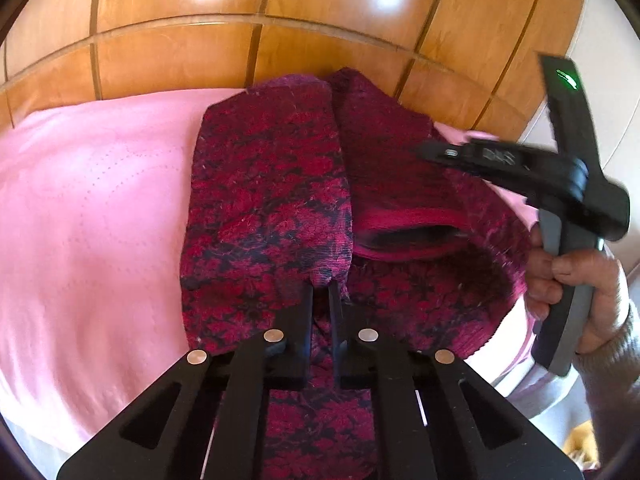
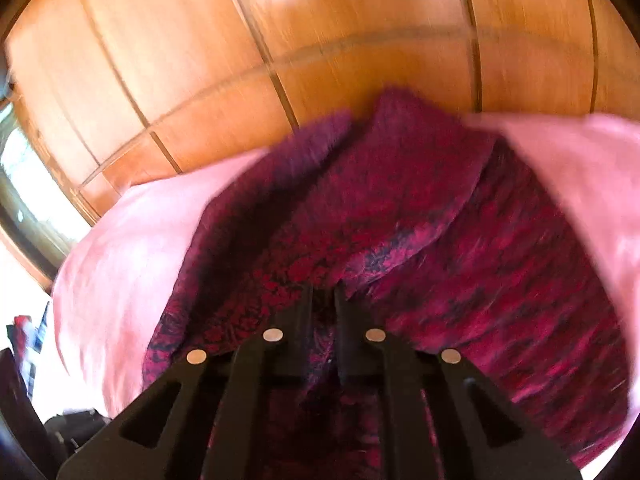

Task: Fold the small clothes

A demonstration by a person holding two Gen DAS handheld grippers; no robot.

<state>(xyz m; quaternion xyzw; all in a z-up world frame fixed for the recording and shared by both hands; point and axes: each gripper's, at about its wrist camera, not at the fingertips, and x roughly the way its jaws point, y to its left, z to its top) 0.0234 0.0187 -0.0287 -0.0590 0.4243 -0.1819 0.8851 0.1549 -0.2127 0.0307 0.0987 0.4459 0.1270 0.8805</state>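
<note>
A bed covered by a pink sheet (image 1: 92, 208) carries everything here; the sheet shows faint dotted stitching and soft folds. Directly on it lies a dark red and black patterned knit garment (image 1: 272, 200), spread from the near edge toward the far side, with one long panel folded over its left part. At the far side of the bed stands a glossy wooden panelled wall (image 1: 320, 40), close behind the garment's far end

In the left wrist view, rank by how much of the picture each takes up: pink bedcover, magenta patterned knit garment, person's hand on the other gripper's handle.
1. Pink bedcover and 2. magenta patterned knit garment: close in area, the bedcover perhaps slightly ahead; unsure.
3. Person's hand: clearly smallest, though it is near the camera.
</note>
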